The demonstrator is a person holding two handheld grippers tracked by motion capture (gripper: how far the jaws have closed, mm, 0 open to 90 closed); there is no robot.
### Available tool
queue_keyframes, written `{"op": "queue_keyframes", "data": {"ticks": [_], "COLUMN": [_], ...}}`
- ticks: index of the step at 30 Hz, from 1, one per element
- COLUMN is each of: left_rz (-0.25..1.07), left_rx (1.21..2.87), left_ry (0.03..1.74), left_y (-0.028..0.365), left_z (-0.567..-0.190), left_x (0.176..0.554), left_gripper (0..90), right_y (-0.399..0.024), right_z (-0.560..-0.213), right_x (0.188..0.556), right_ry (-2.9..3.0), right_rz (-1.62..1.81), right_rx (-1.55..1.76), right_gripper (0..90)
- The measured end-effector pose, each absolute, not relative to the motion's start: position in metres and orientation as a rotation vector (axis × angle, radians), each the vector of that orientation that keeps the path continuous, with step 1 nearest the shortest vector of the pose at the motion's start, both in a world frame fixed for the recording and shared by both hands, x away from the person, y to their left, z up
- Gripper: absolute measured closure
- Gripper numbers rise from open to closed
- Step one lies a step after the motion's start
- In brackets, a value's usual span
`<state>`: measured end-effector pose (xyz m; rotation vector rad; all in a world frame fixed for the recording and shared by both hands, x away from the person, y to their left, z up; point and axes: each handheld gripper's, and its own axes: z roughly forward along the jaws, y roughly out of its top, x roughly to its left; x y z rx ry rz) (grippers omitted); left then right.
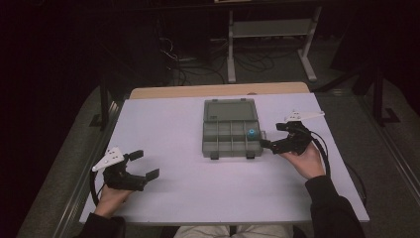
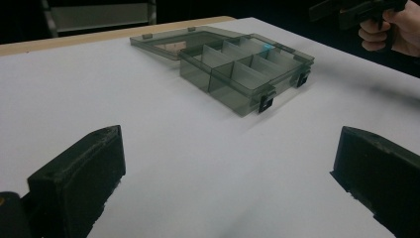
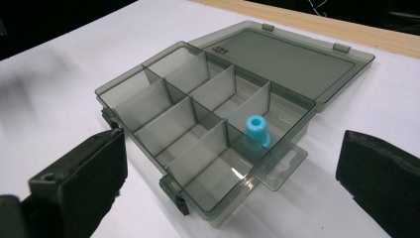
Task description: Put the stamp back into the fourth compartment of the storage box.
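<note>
Blue peg (image 3: 256, 130) is sitting in the box's (image 1: 231, 130) far-right compartment — placing looks done. Right gripper (image 1: 278, 137) is hovering released beside it; left gripper (image 1: 144, 165) idling, released — lid closing left.

Glossy translucent plastic box (image 3: 208, 119), matt table (image 1: 173, 193)

White table (image 1: 188, 188), bare wood strip along far edge. One smoky-grey compartment box (image 1: 231, 140) rests on it right of centre, lid (image 1: 231, 110) flat open behind. Blue piece (image 3: 256, 130) inside, possibly a cap.
</note>
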<state>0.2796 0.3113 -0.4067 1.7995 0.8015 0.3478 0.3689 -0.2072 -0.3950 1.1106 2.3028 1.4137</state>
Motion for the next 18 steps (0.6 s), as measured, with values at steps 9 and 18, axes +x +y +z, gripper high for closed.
{"op": "queue_keyframes", "data": {"ticks": [9,18], "left_rz": [0.348,0.347], "left_rx": [1.798,1.797], "left_ry": [0.802,0.798], "left_y": [0.311,0.312], "left_z": [-0.407,-0.406], "left_x": [0.280,0.280], "left_gripper": [0.0,0.0], "right_y": [-0.212,-0.221], "right_z": [-0.398,-0.400], "right_x": [0.359,0.347], "right_ry": [2.294,2.258], "right_rz": [1.433,1.473], "right_rx": [1.099,1.099], "right_gripper": [0.0,0.0]}}
